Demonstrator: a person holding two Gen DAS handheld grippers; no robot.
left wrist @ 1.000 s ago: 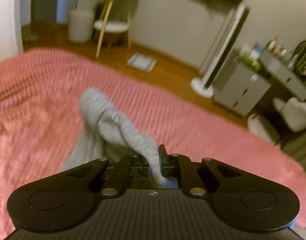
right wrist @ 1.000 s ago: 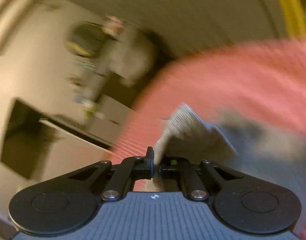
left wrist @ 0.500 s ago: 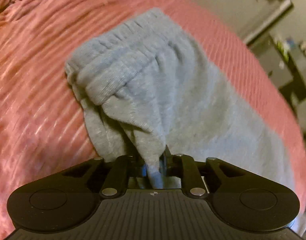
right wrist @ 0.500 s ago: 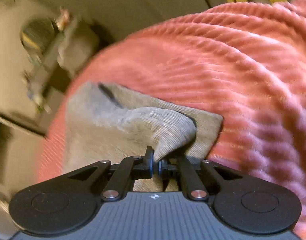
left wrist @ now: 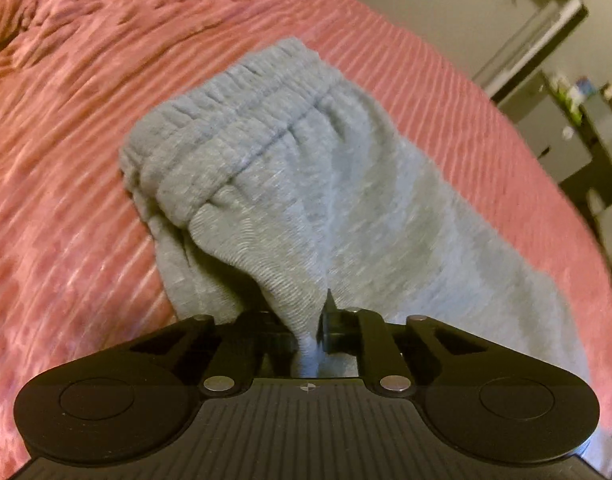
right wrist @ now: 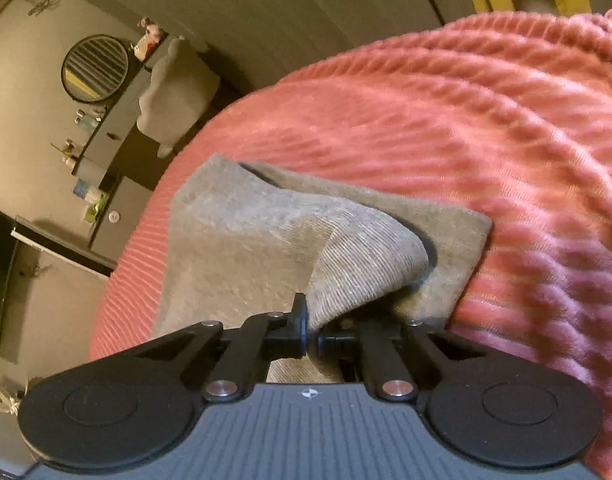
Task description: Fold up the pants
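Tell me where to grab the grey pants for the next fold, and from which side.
The grey pants lie folded on the pink blanket. Probably pinch the gathered waistband at its two ends, from above: its thick ridge stands proud. Both the left gripper and right gripper grip cuffs.

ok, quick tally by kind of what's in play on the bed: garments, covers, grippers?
Grey sweatpants: 1, lying on the bed, a ribbed cuff pinched in each gripper
Pink ribbed blanket: 1, under the pants
Grippers: 2, left gripper and right gripper, both shut on fabric
Total: 4
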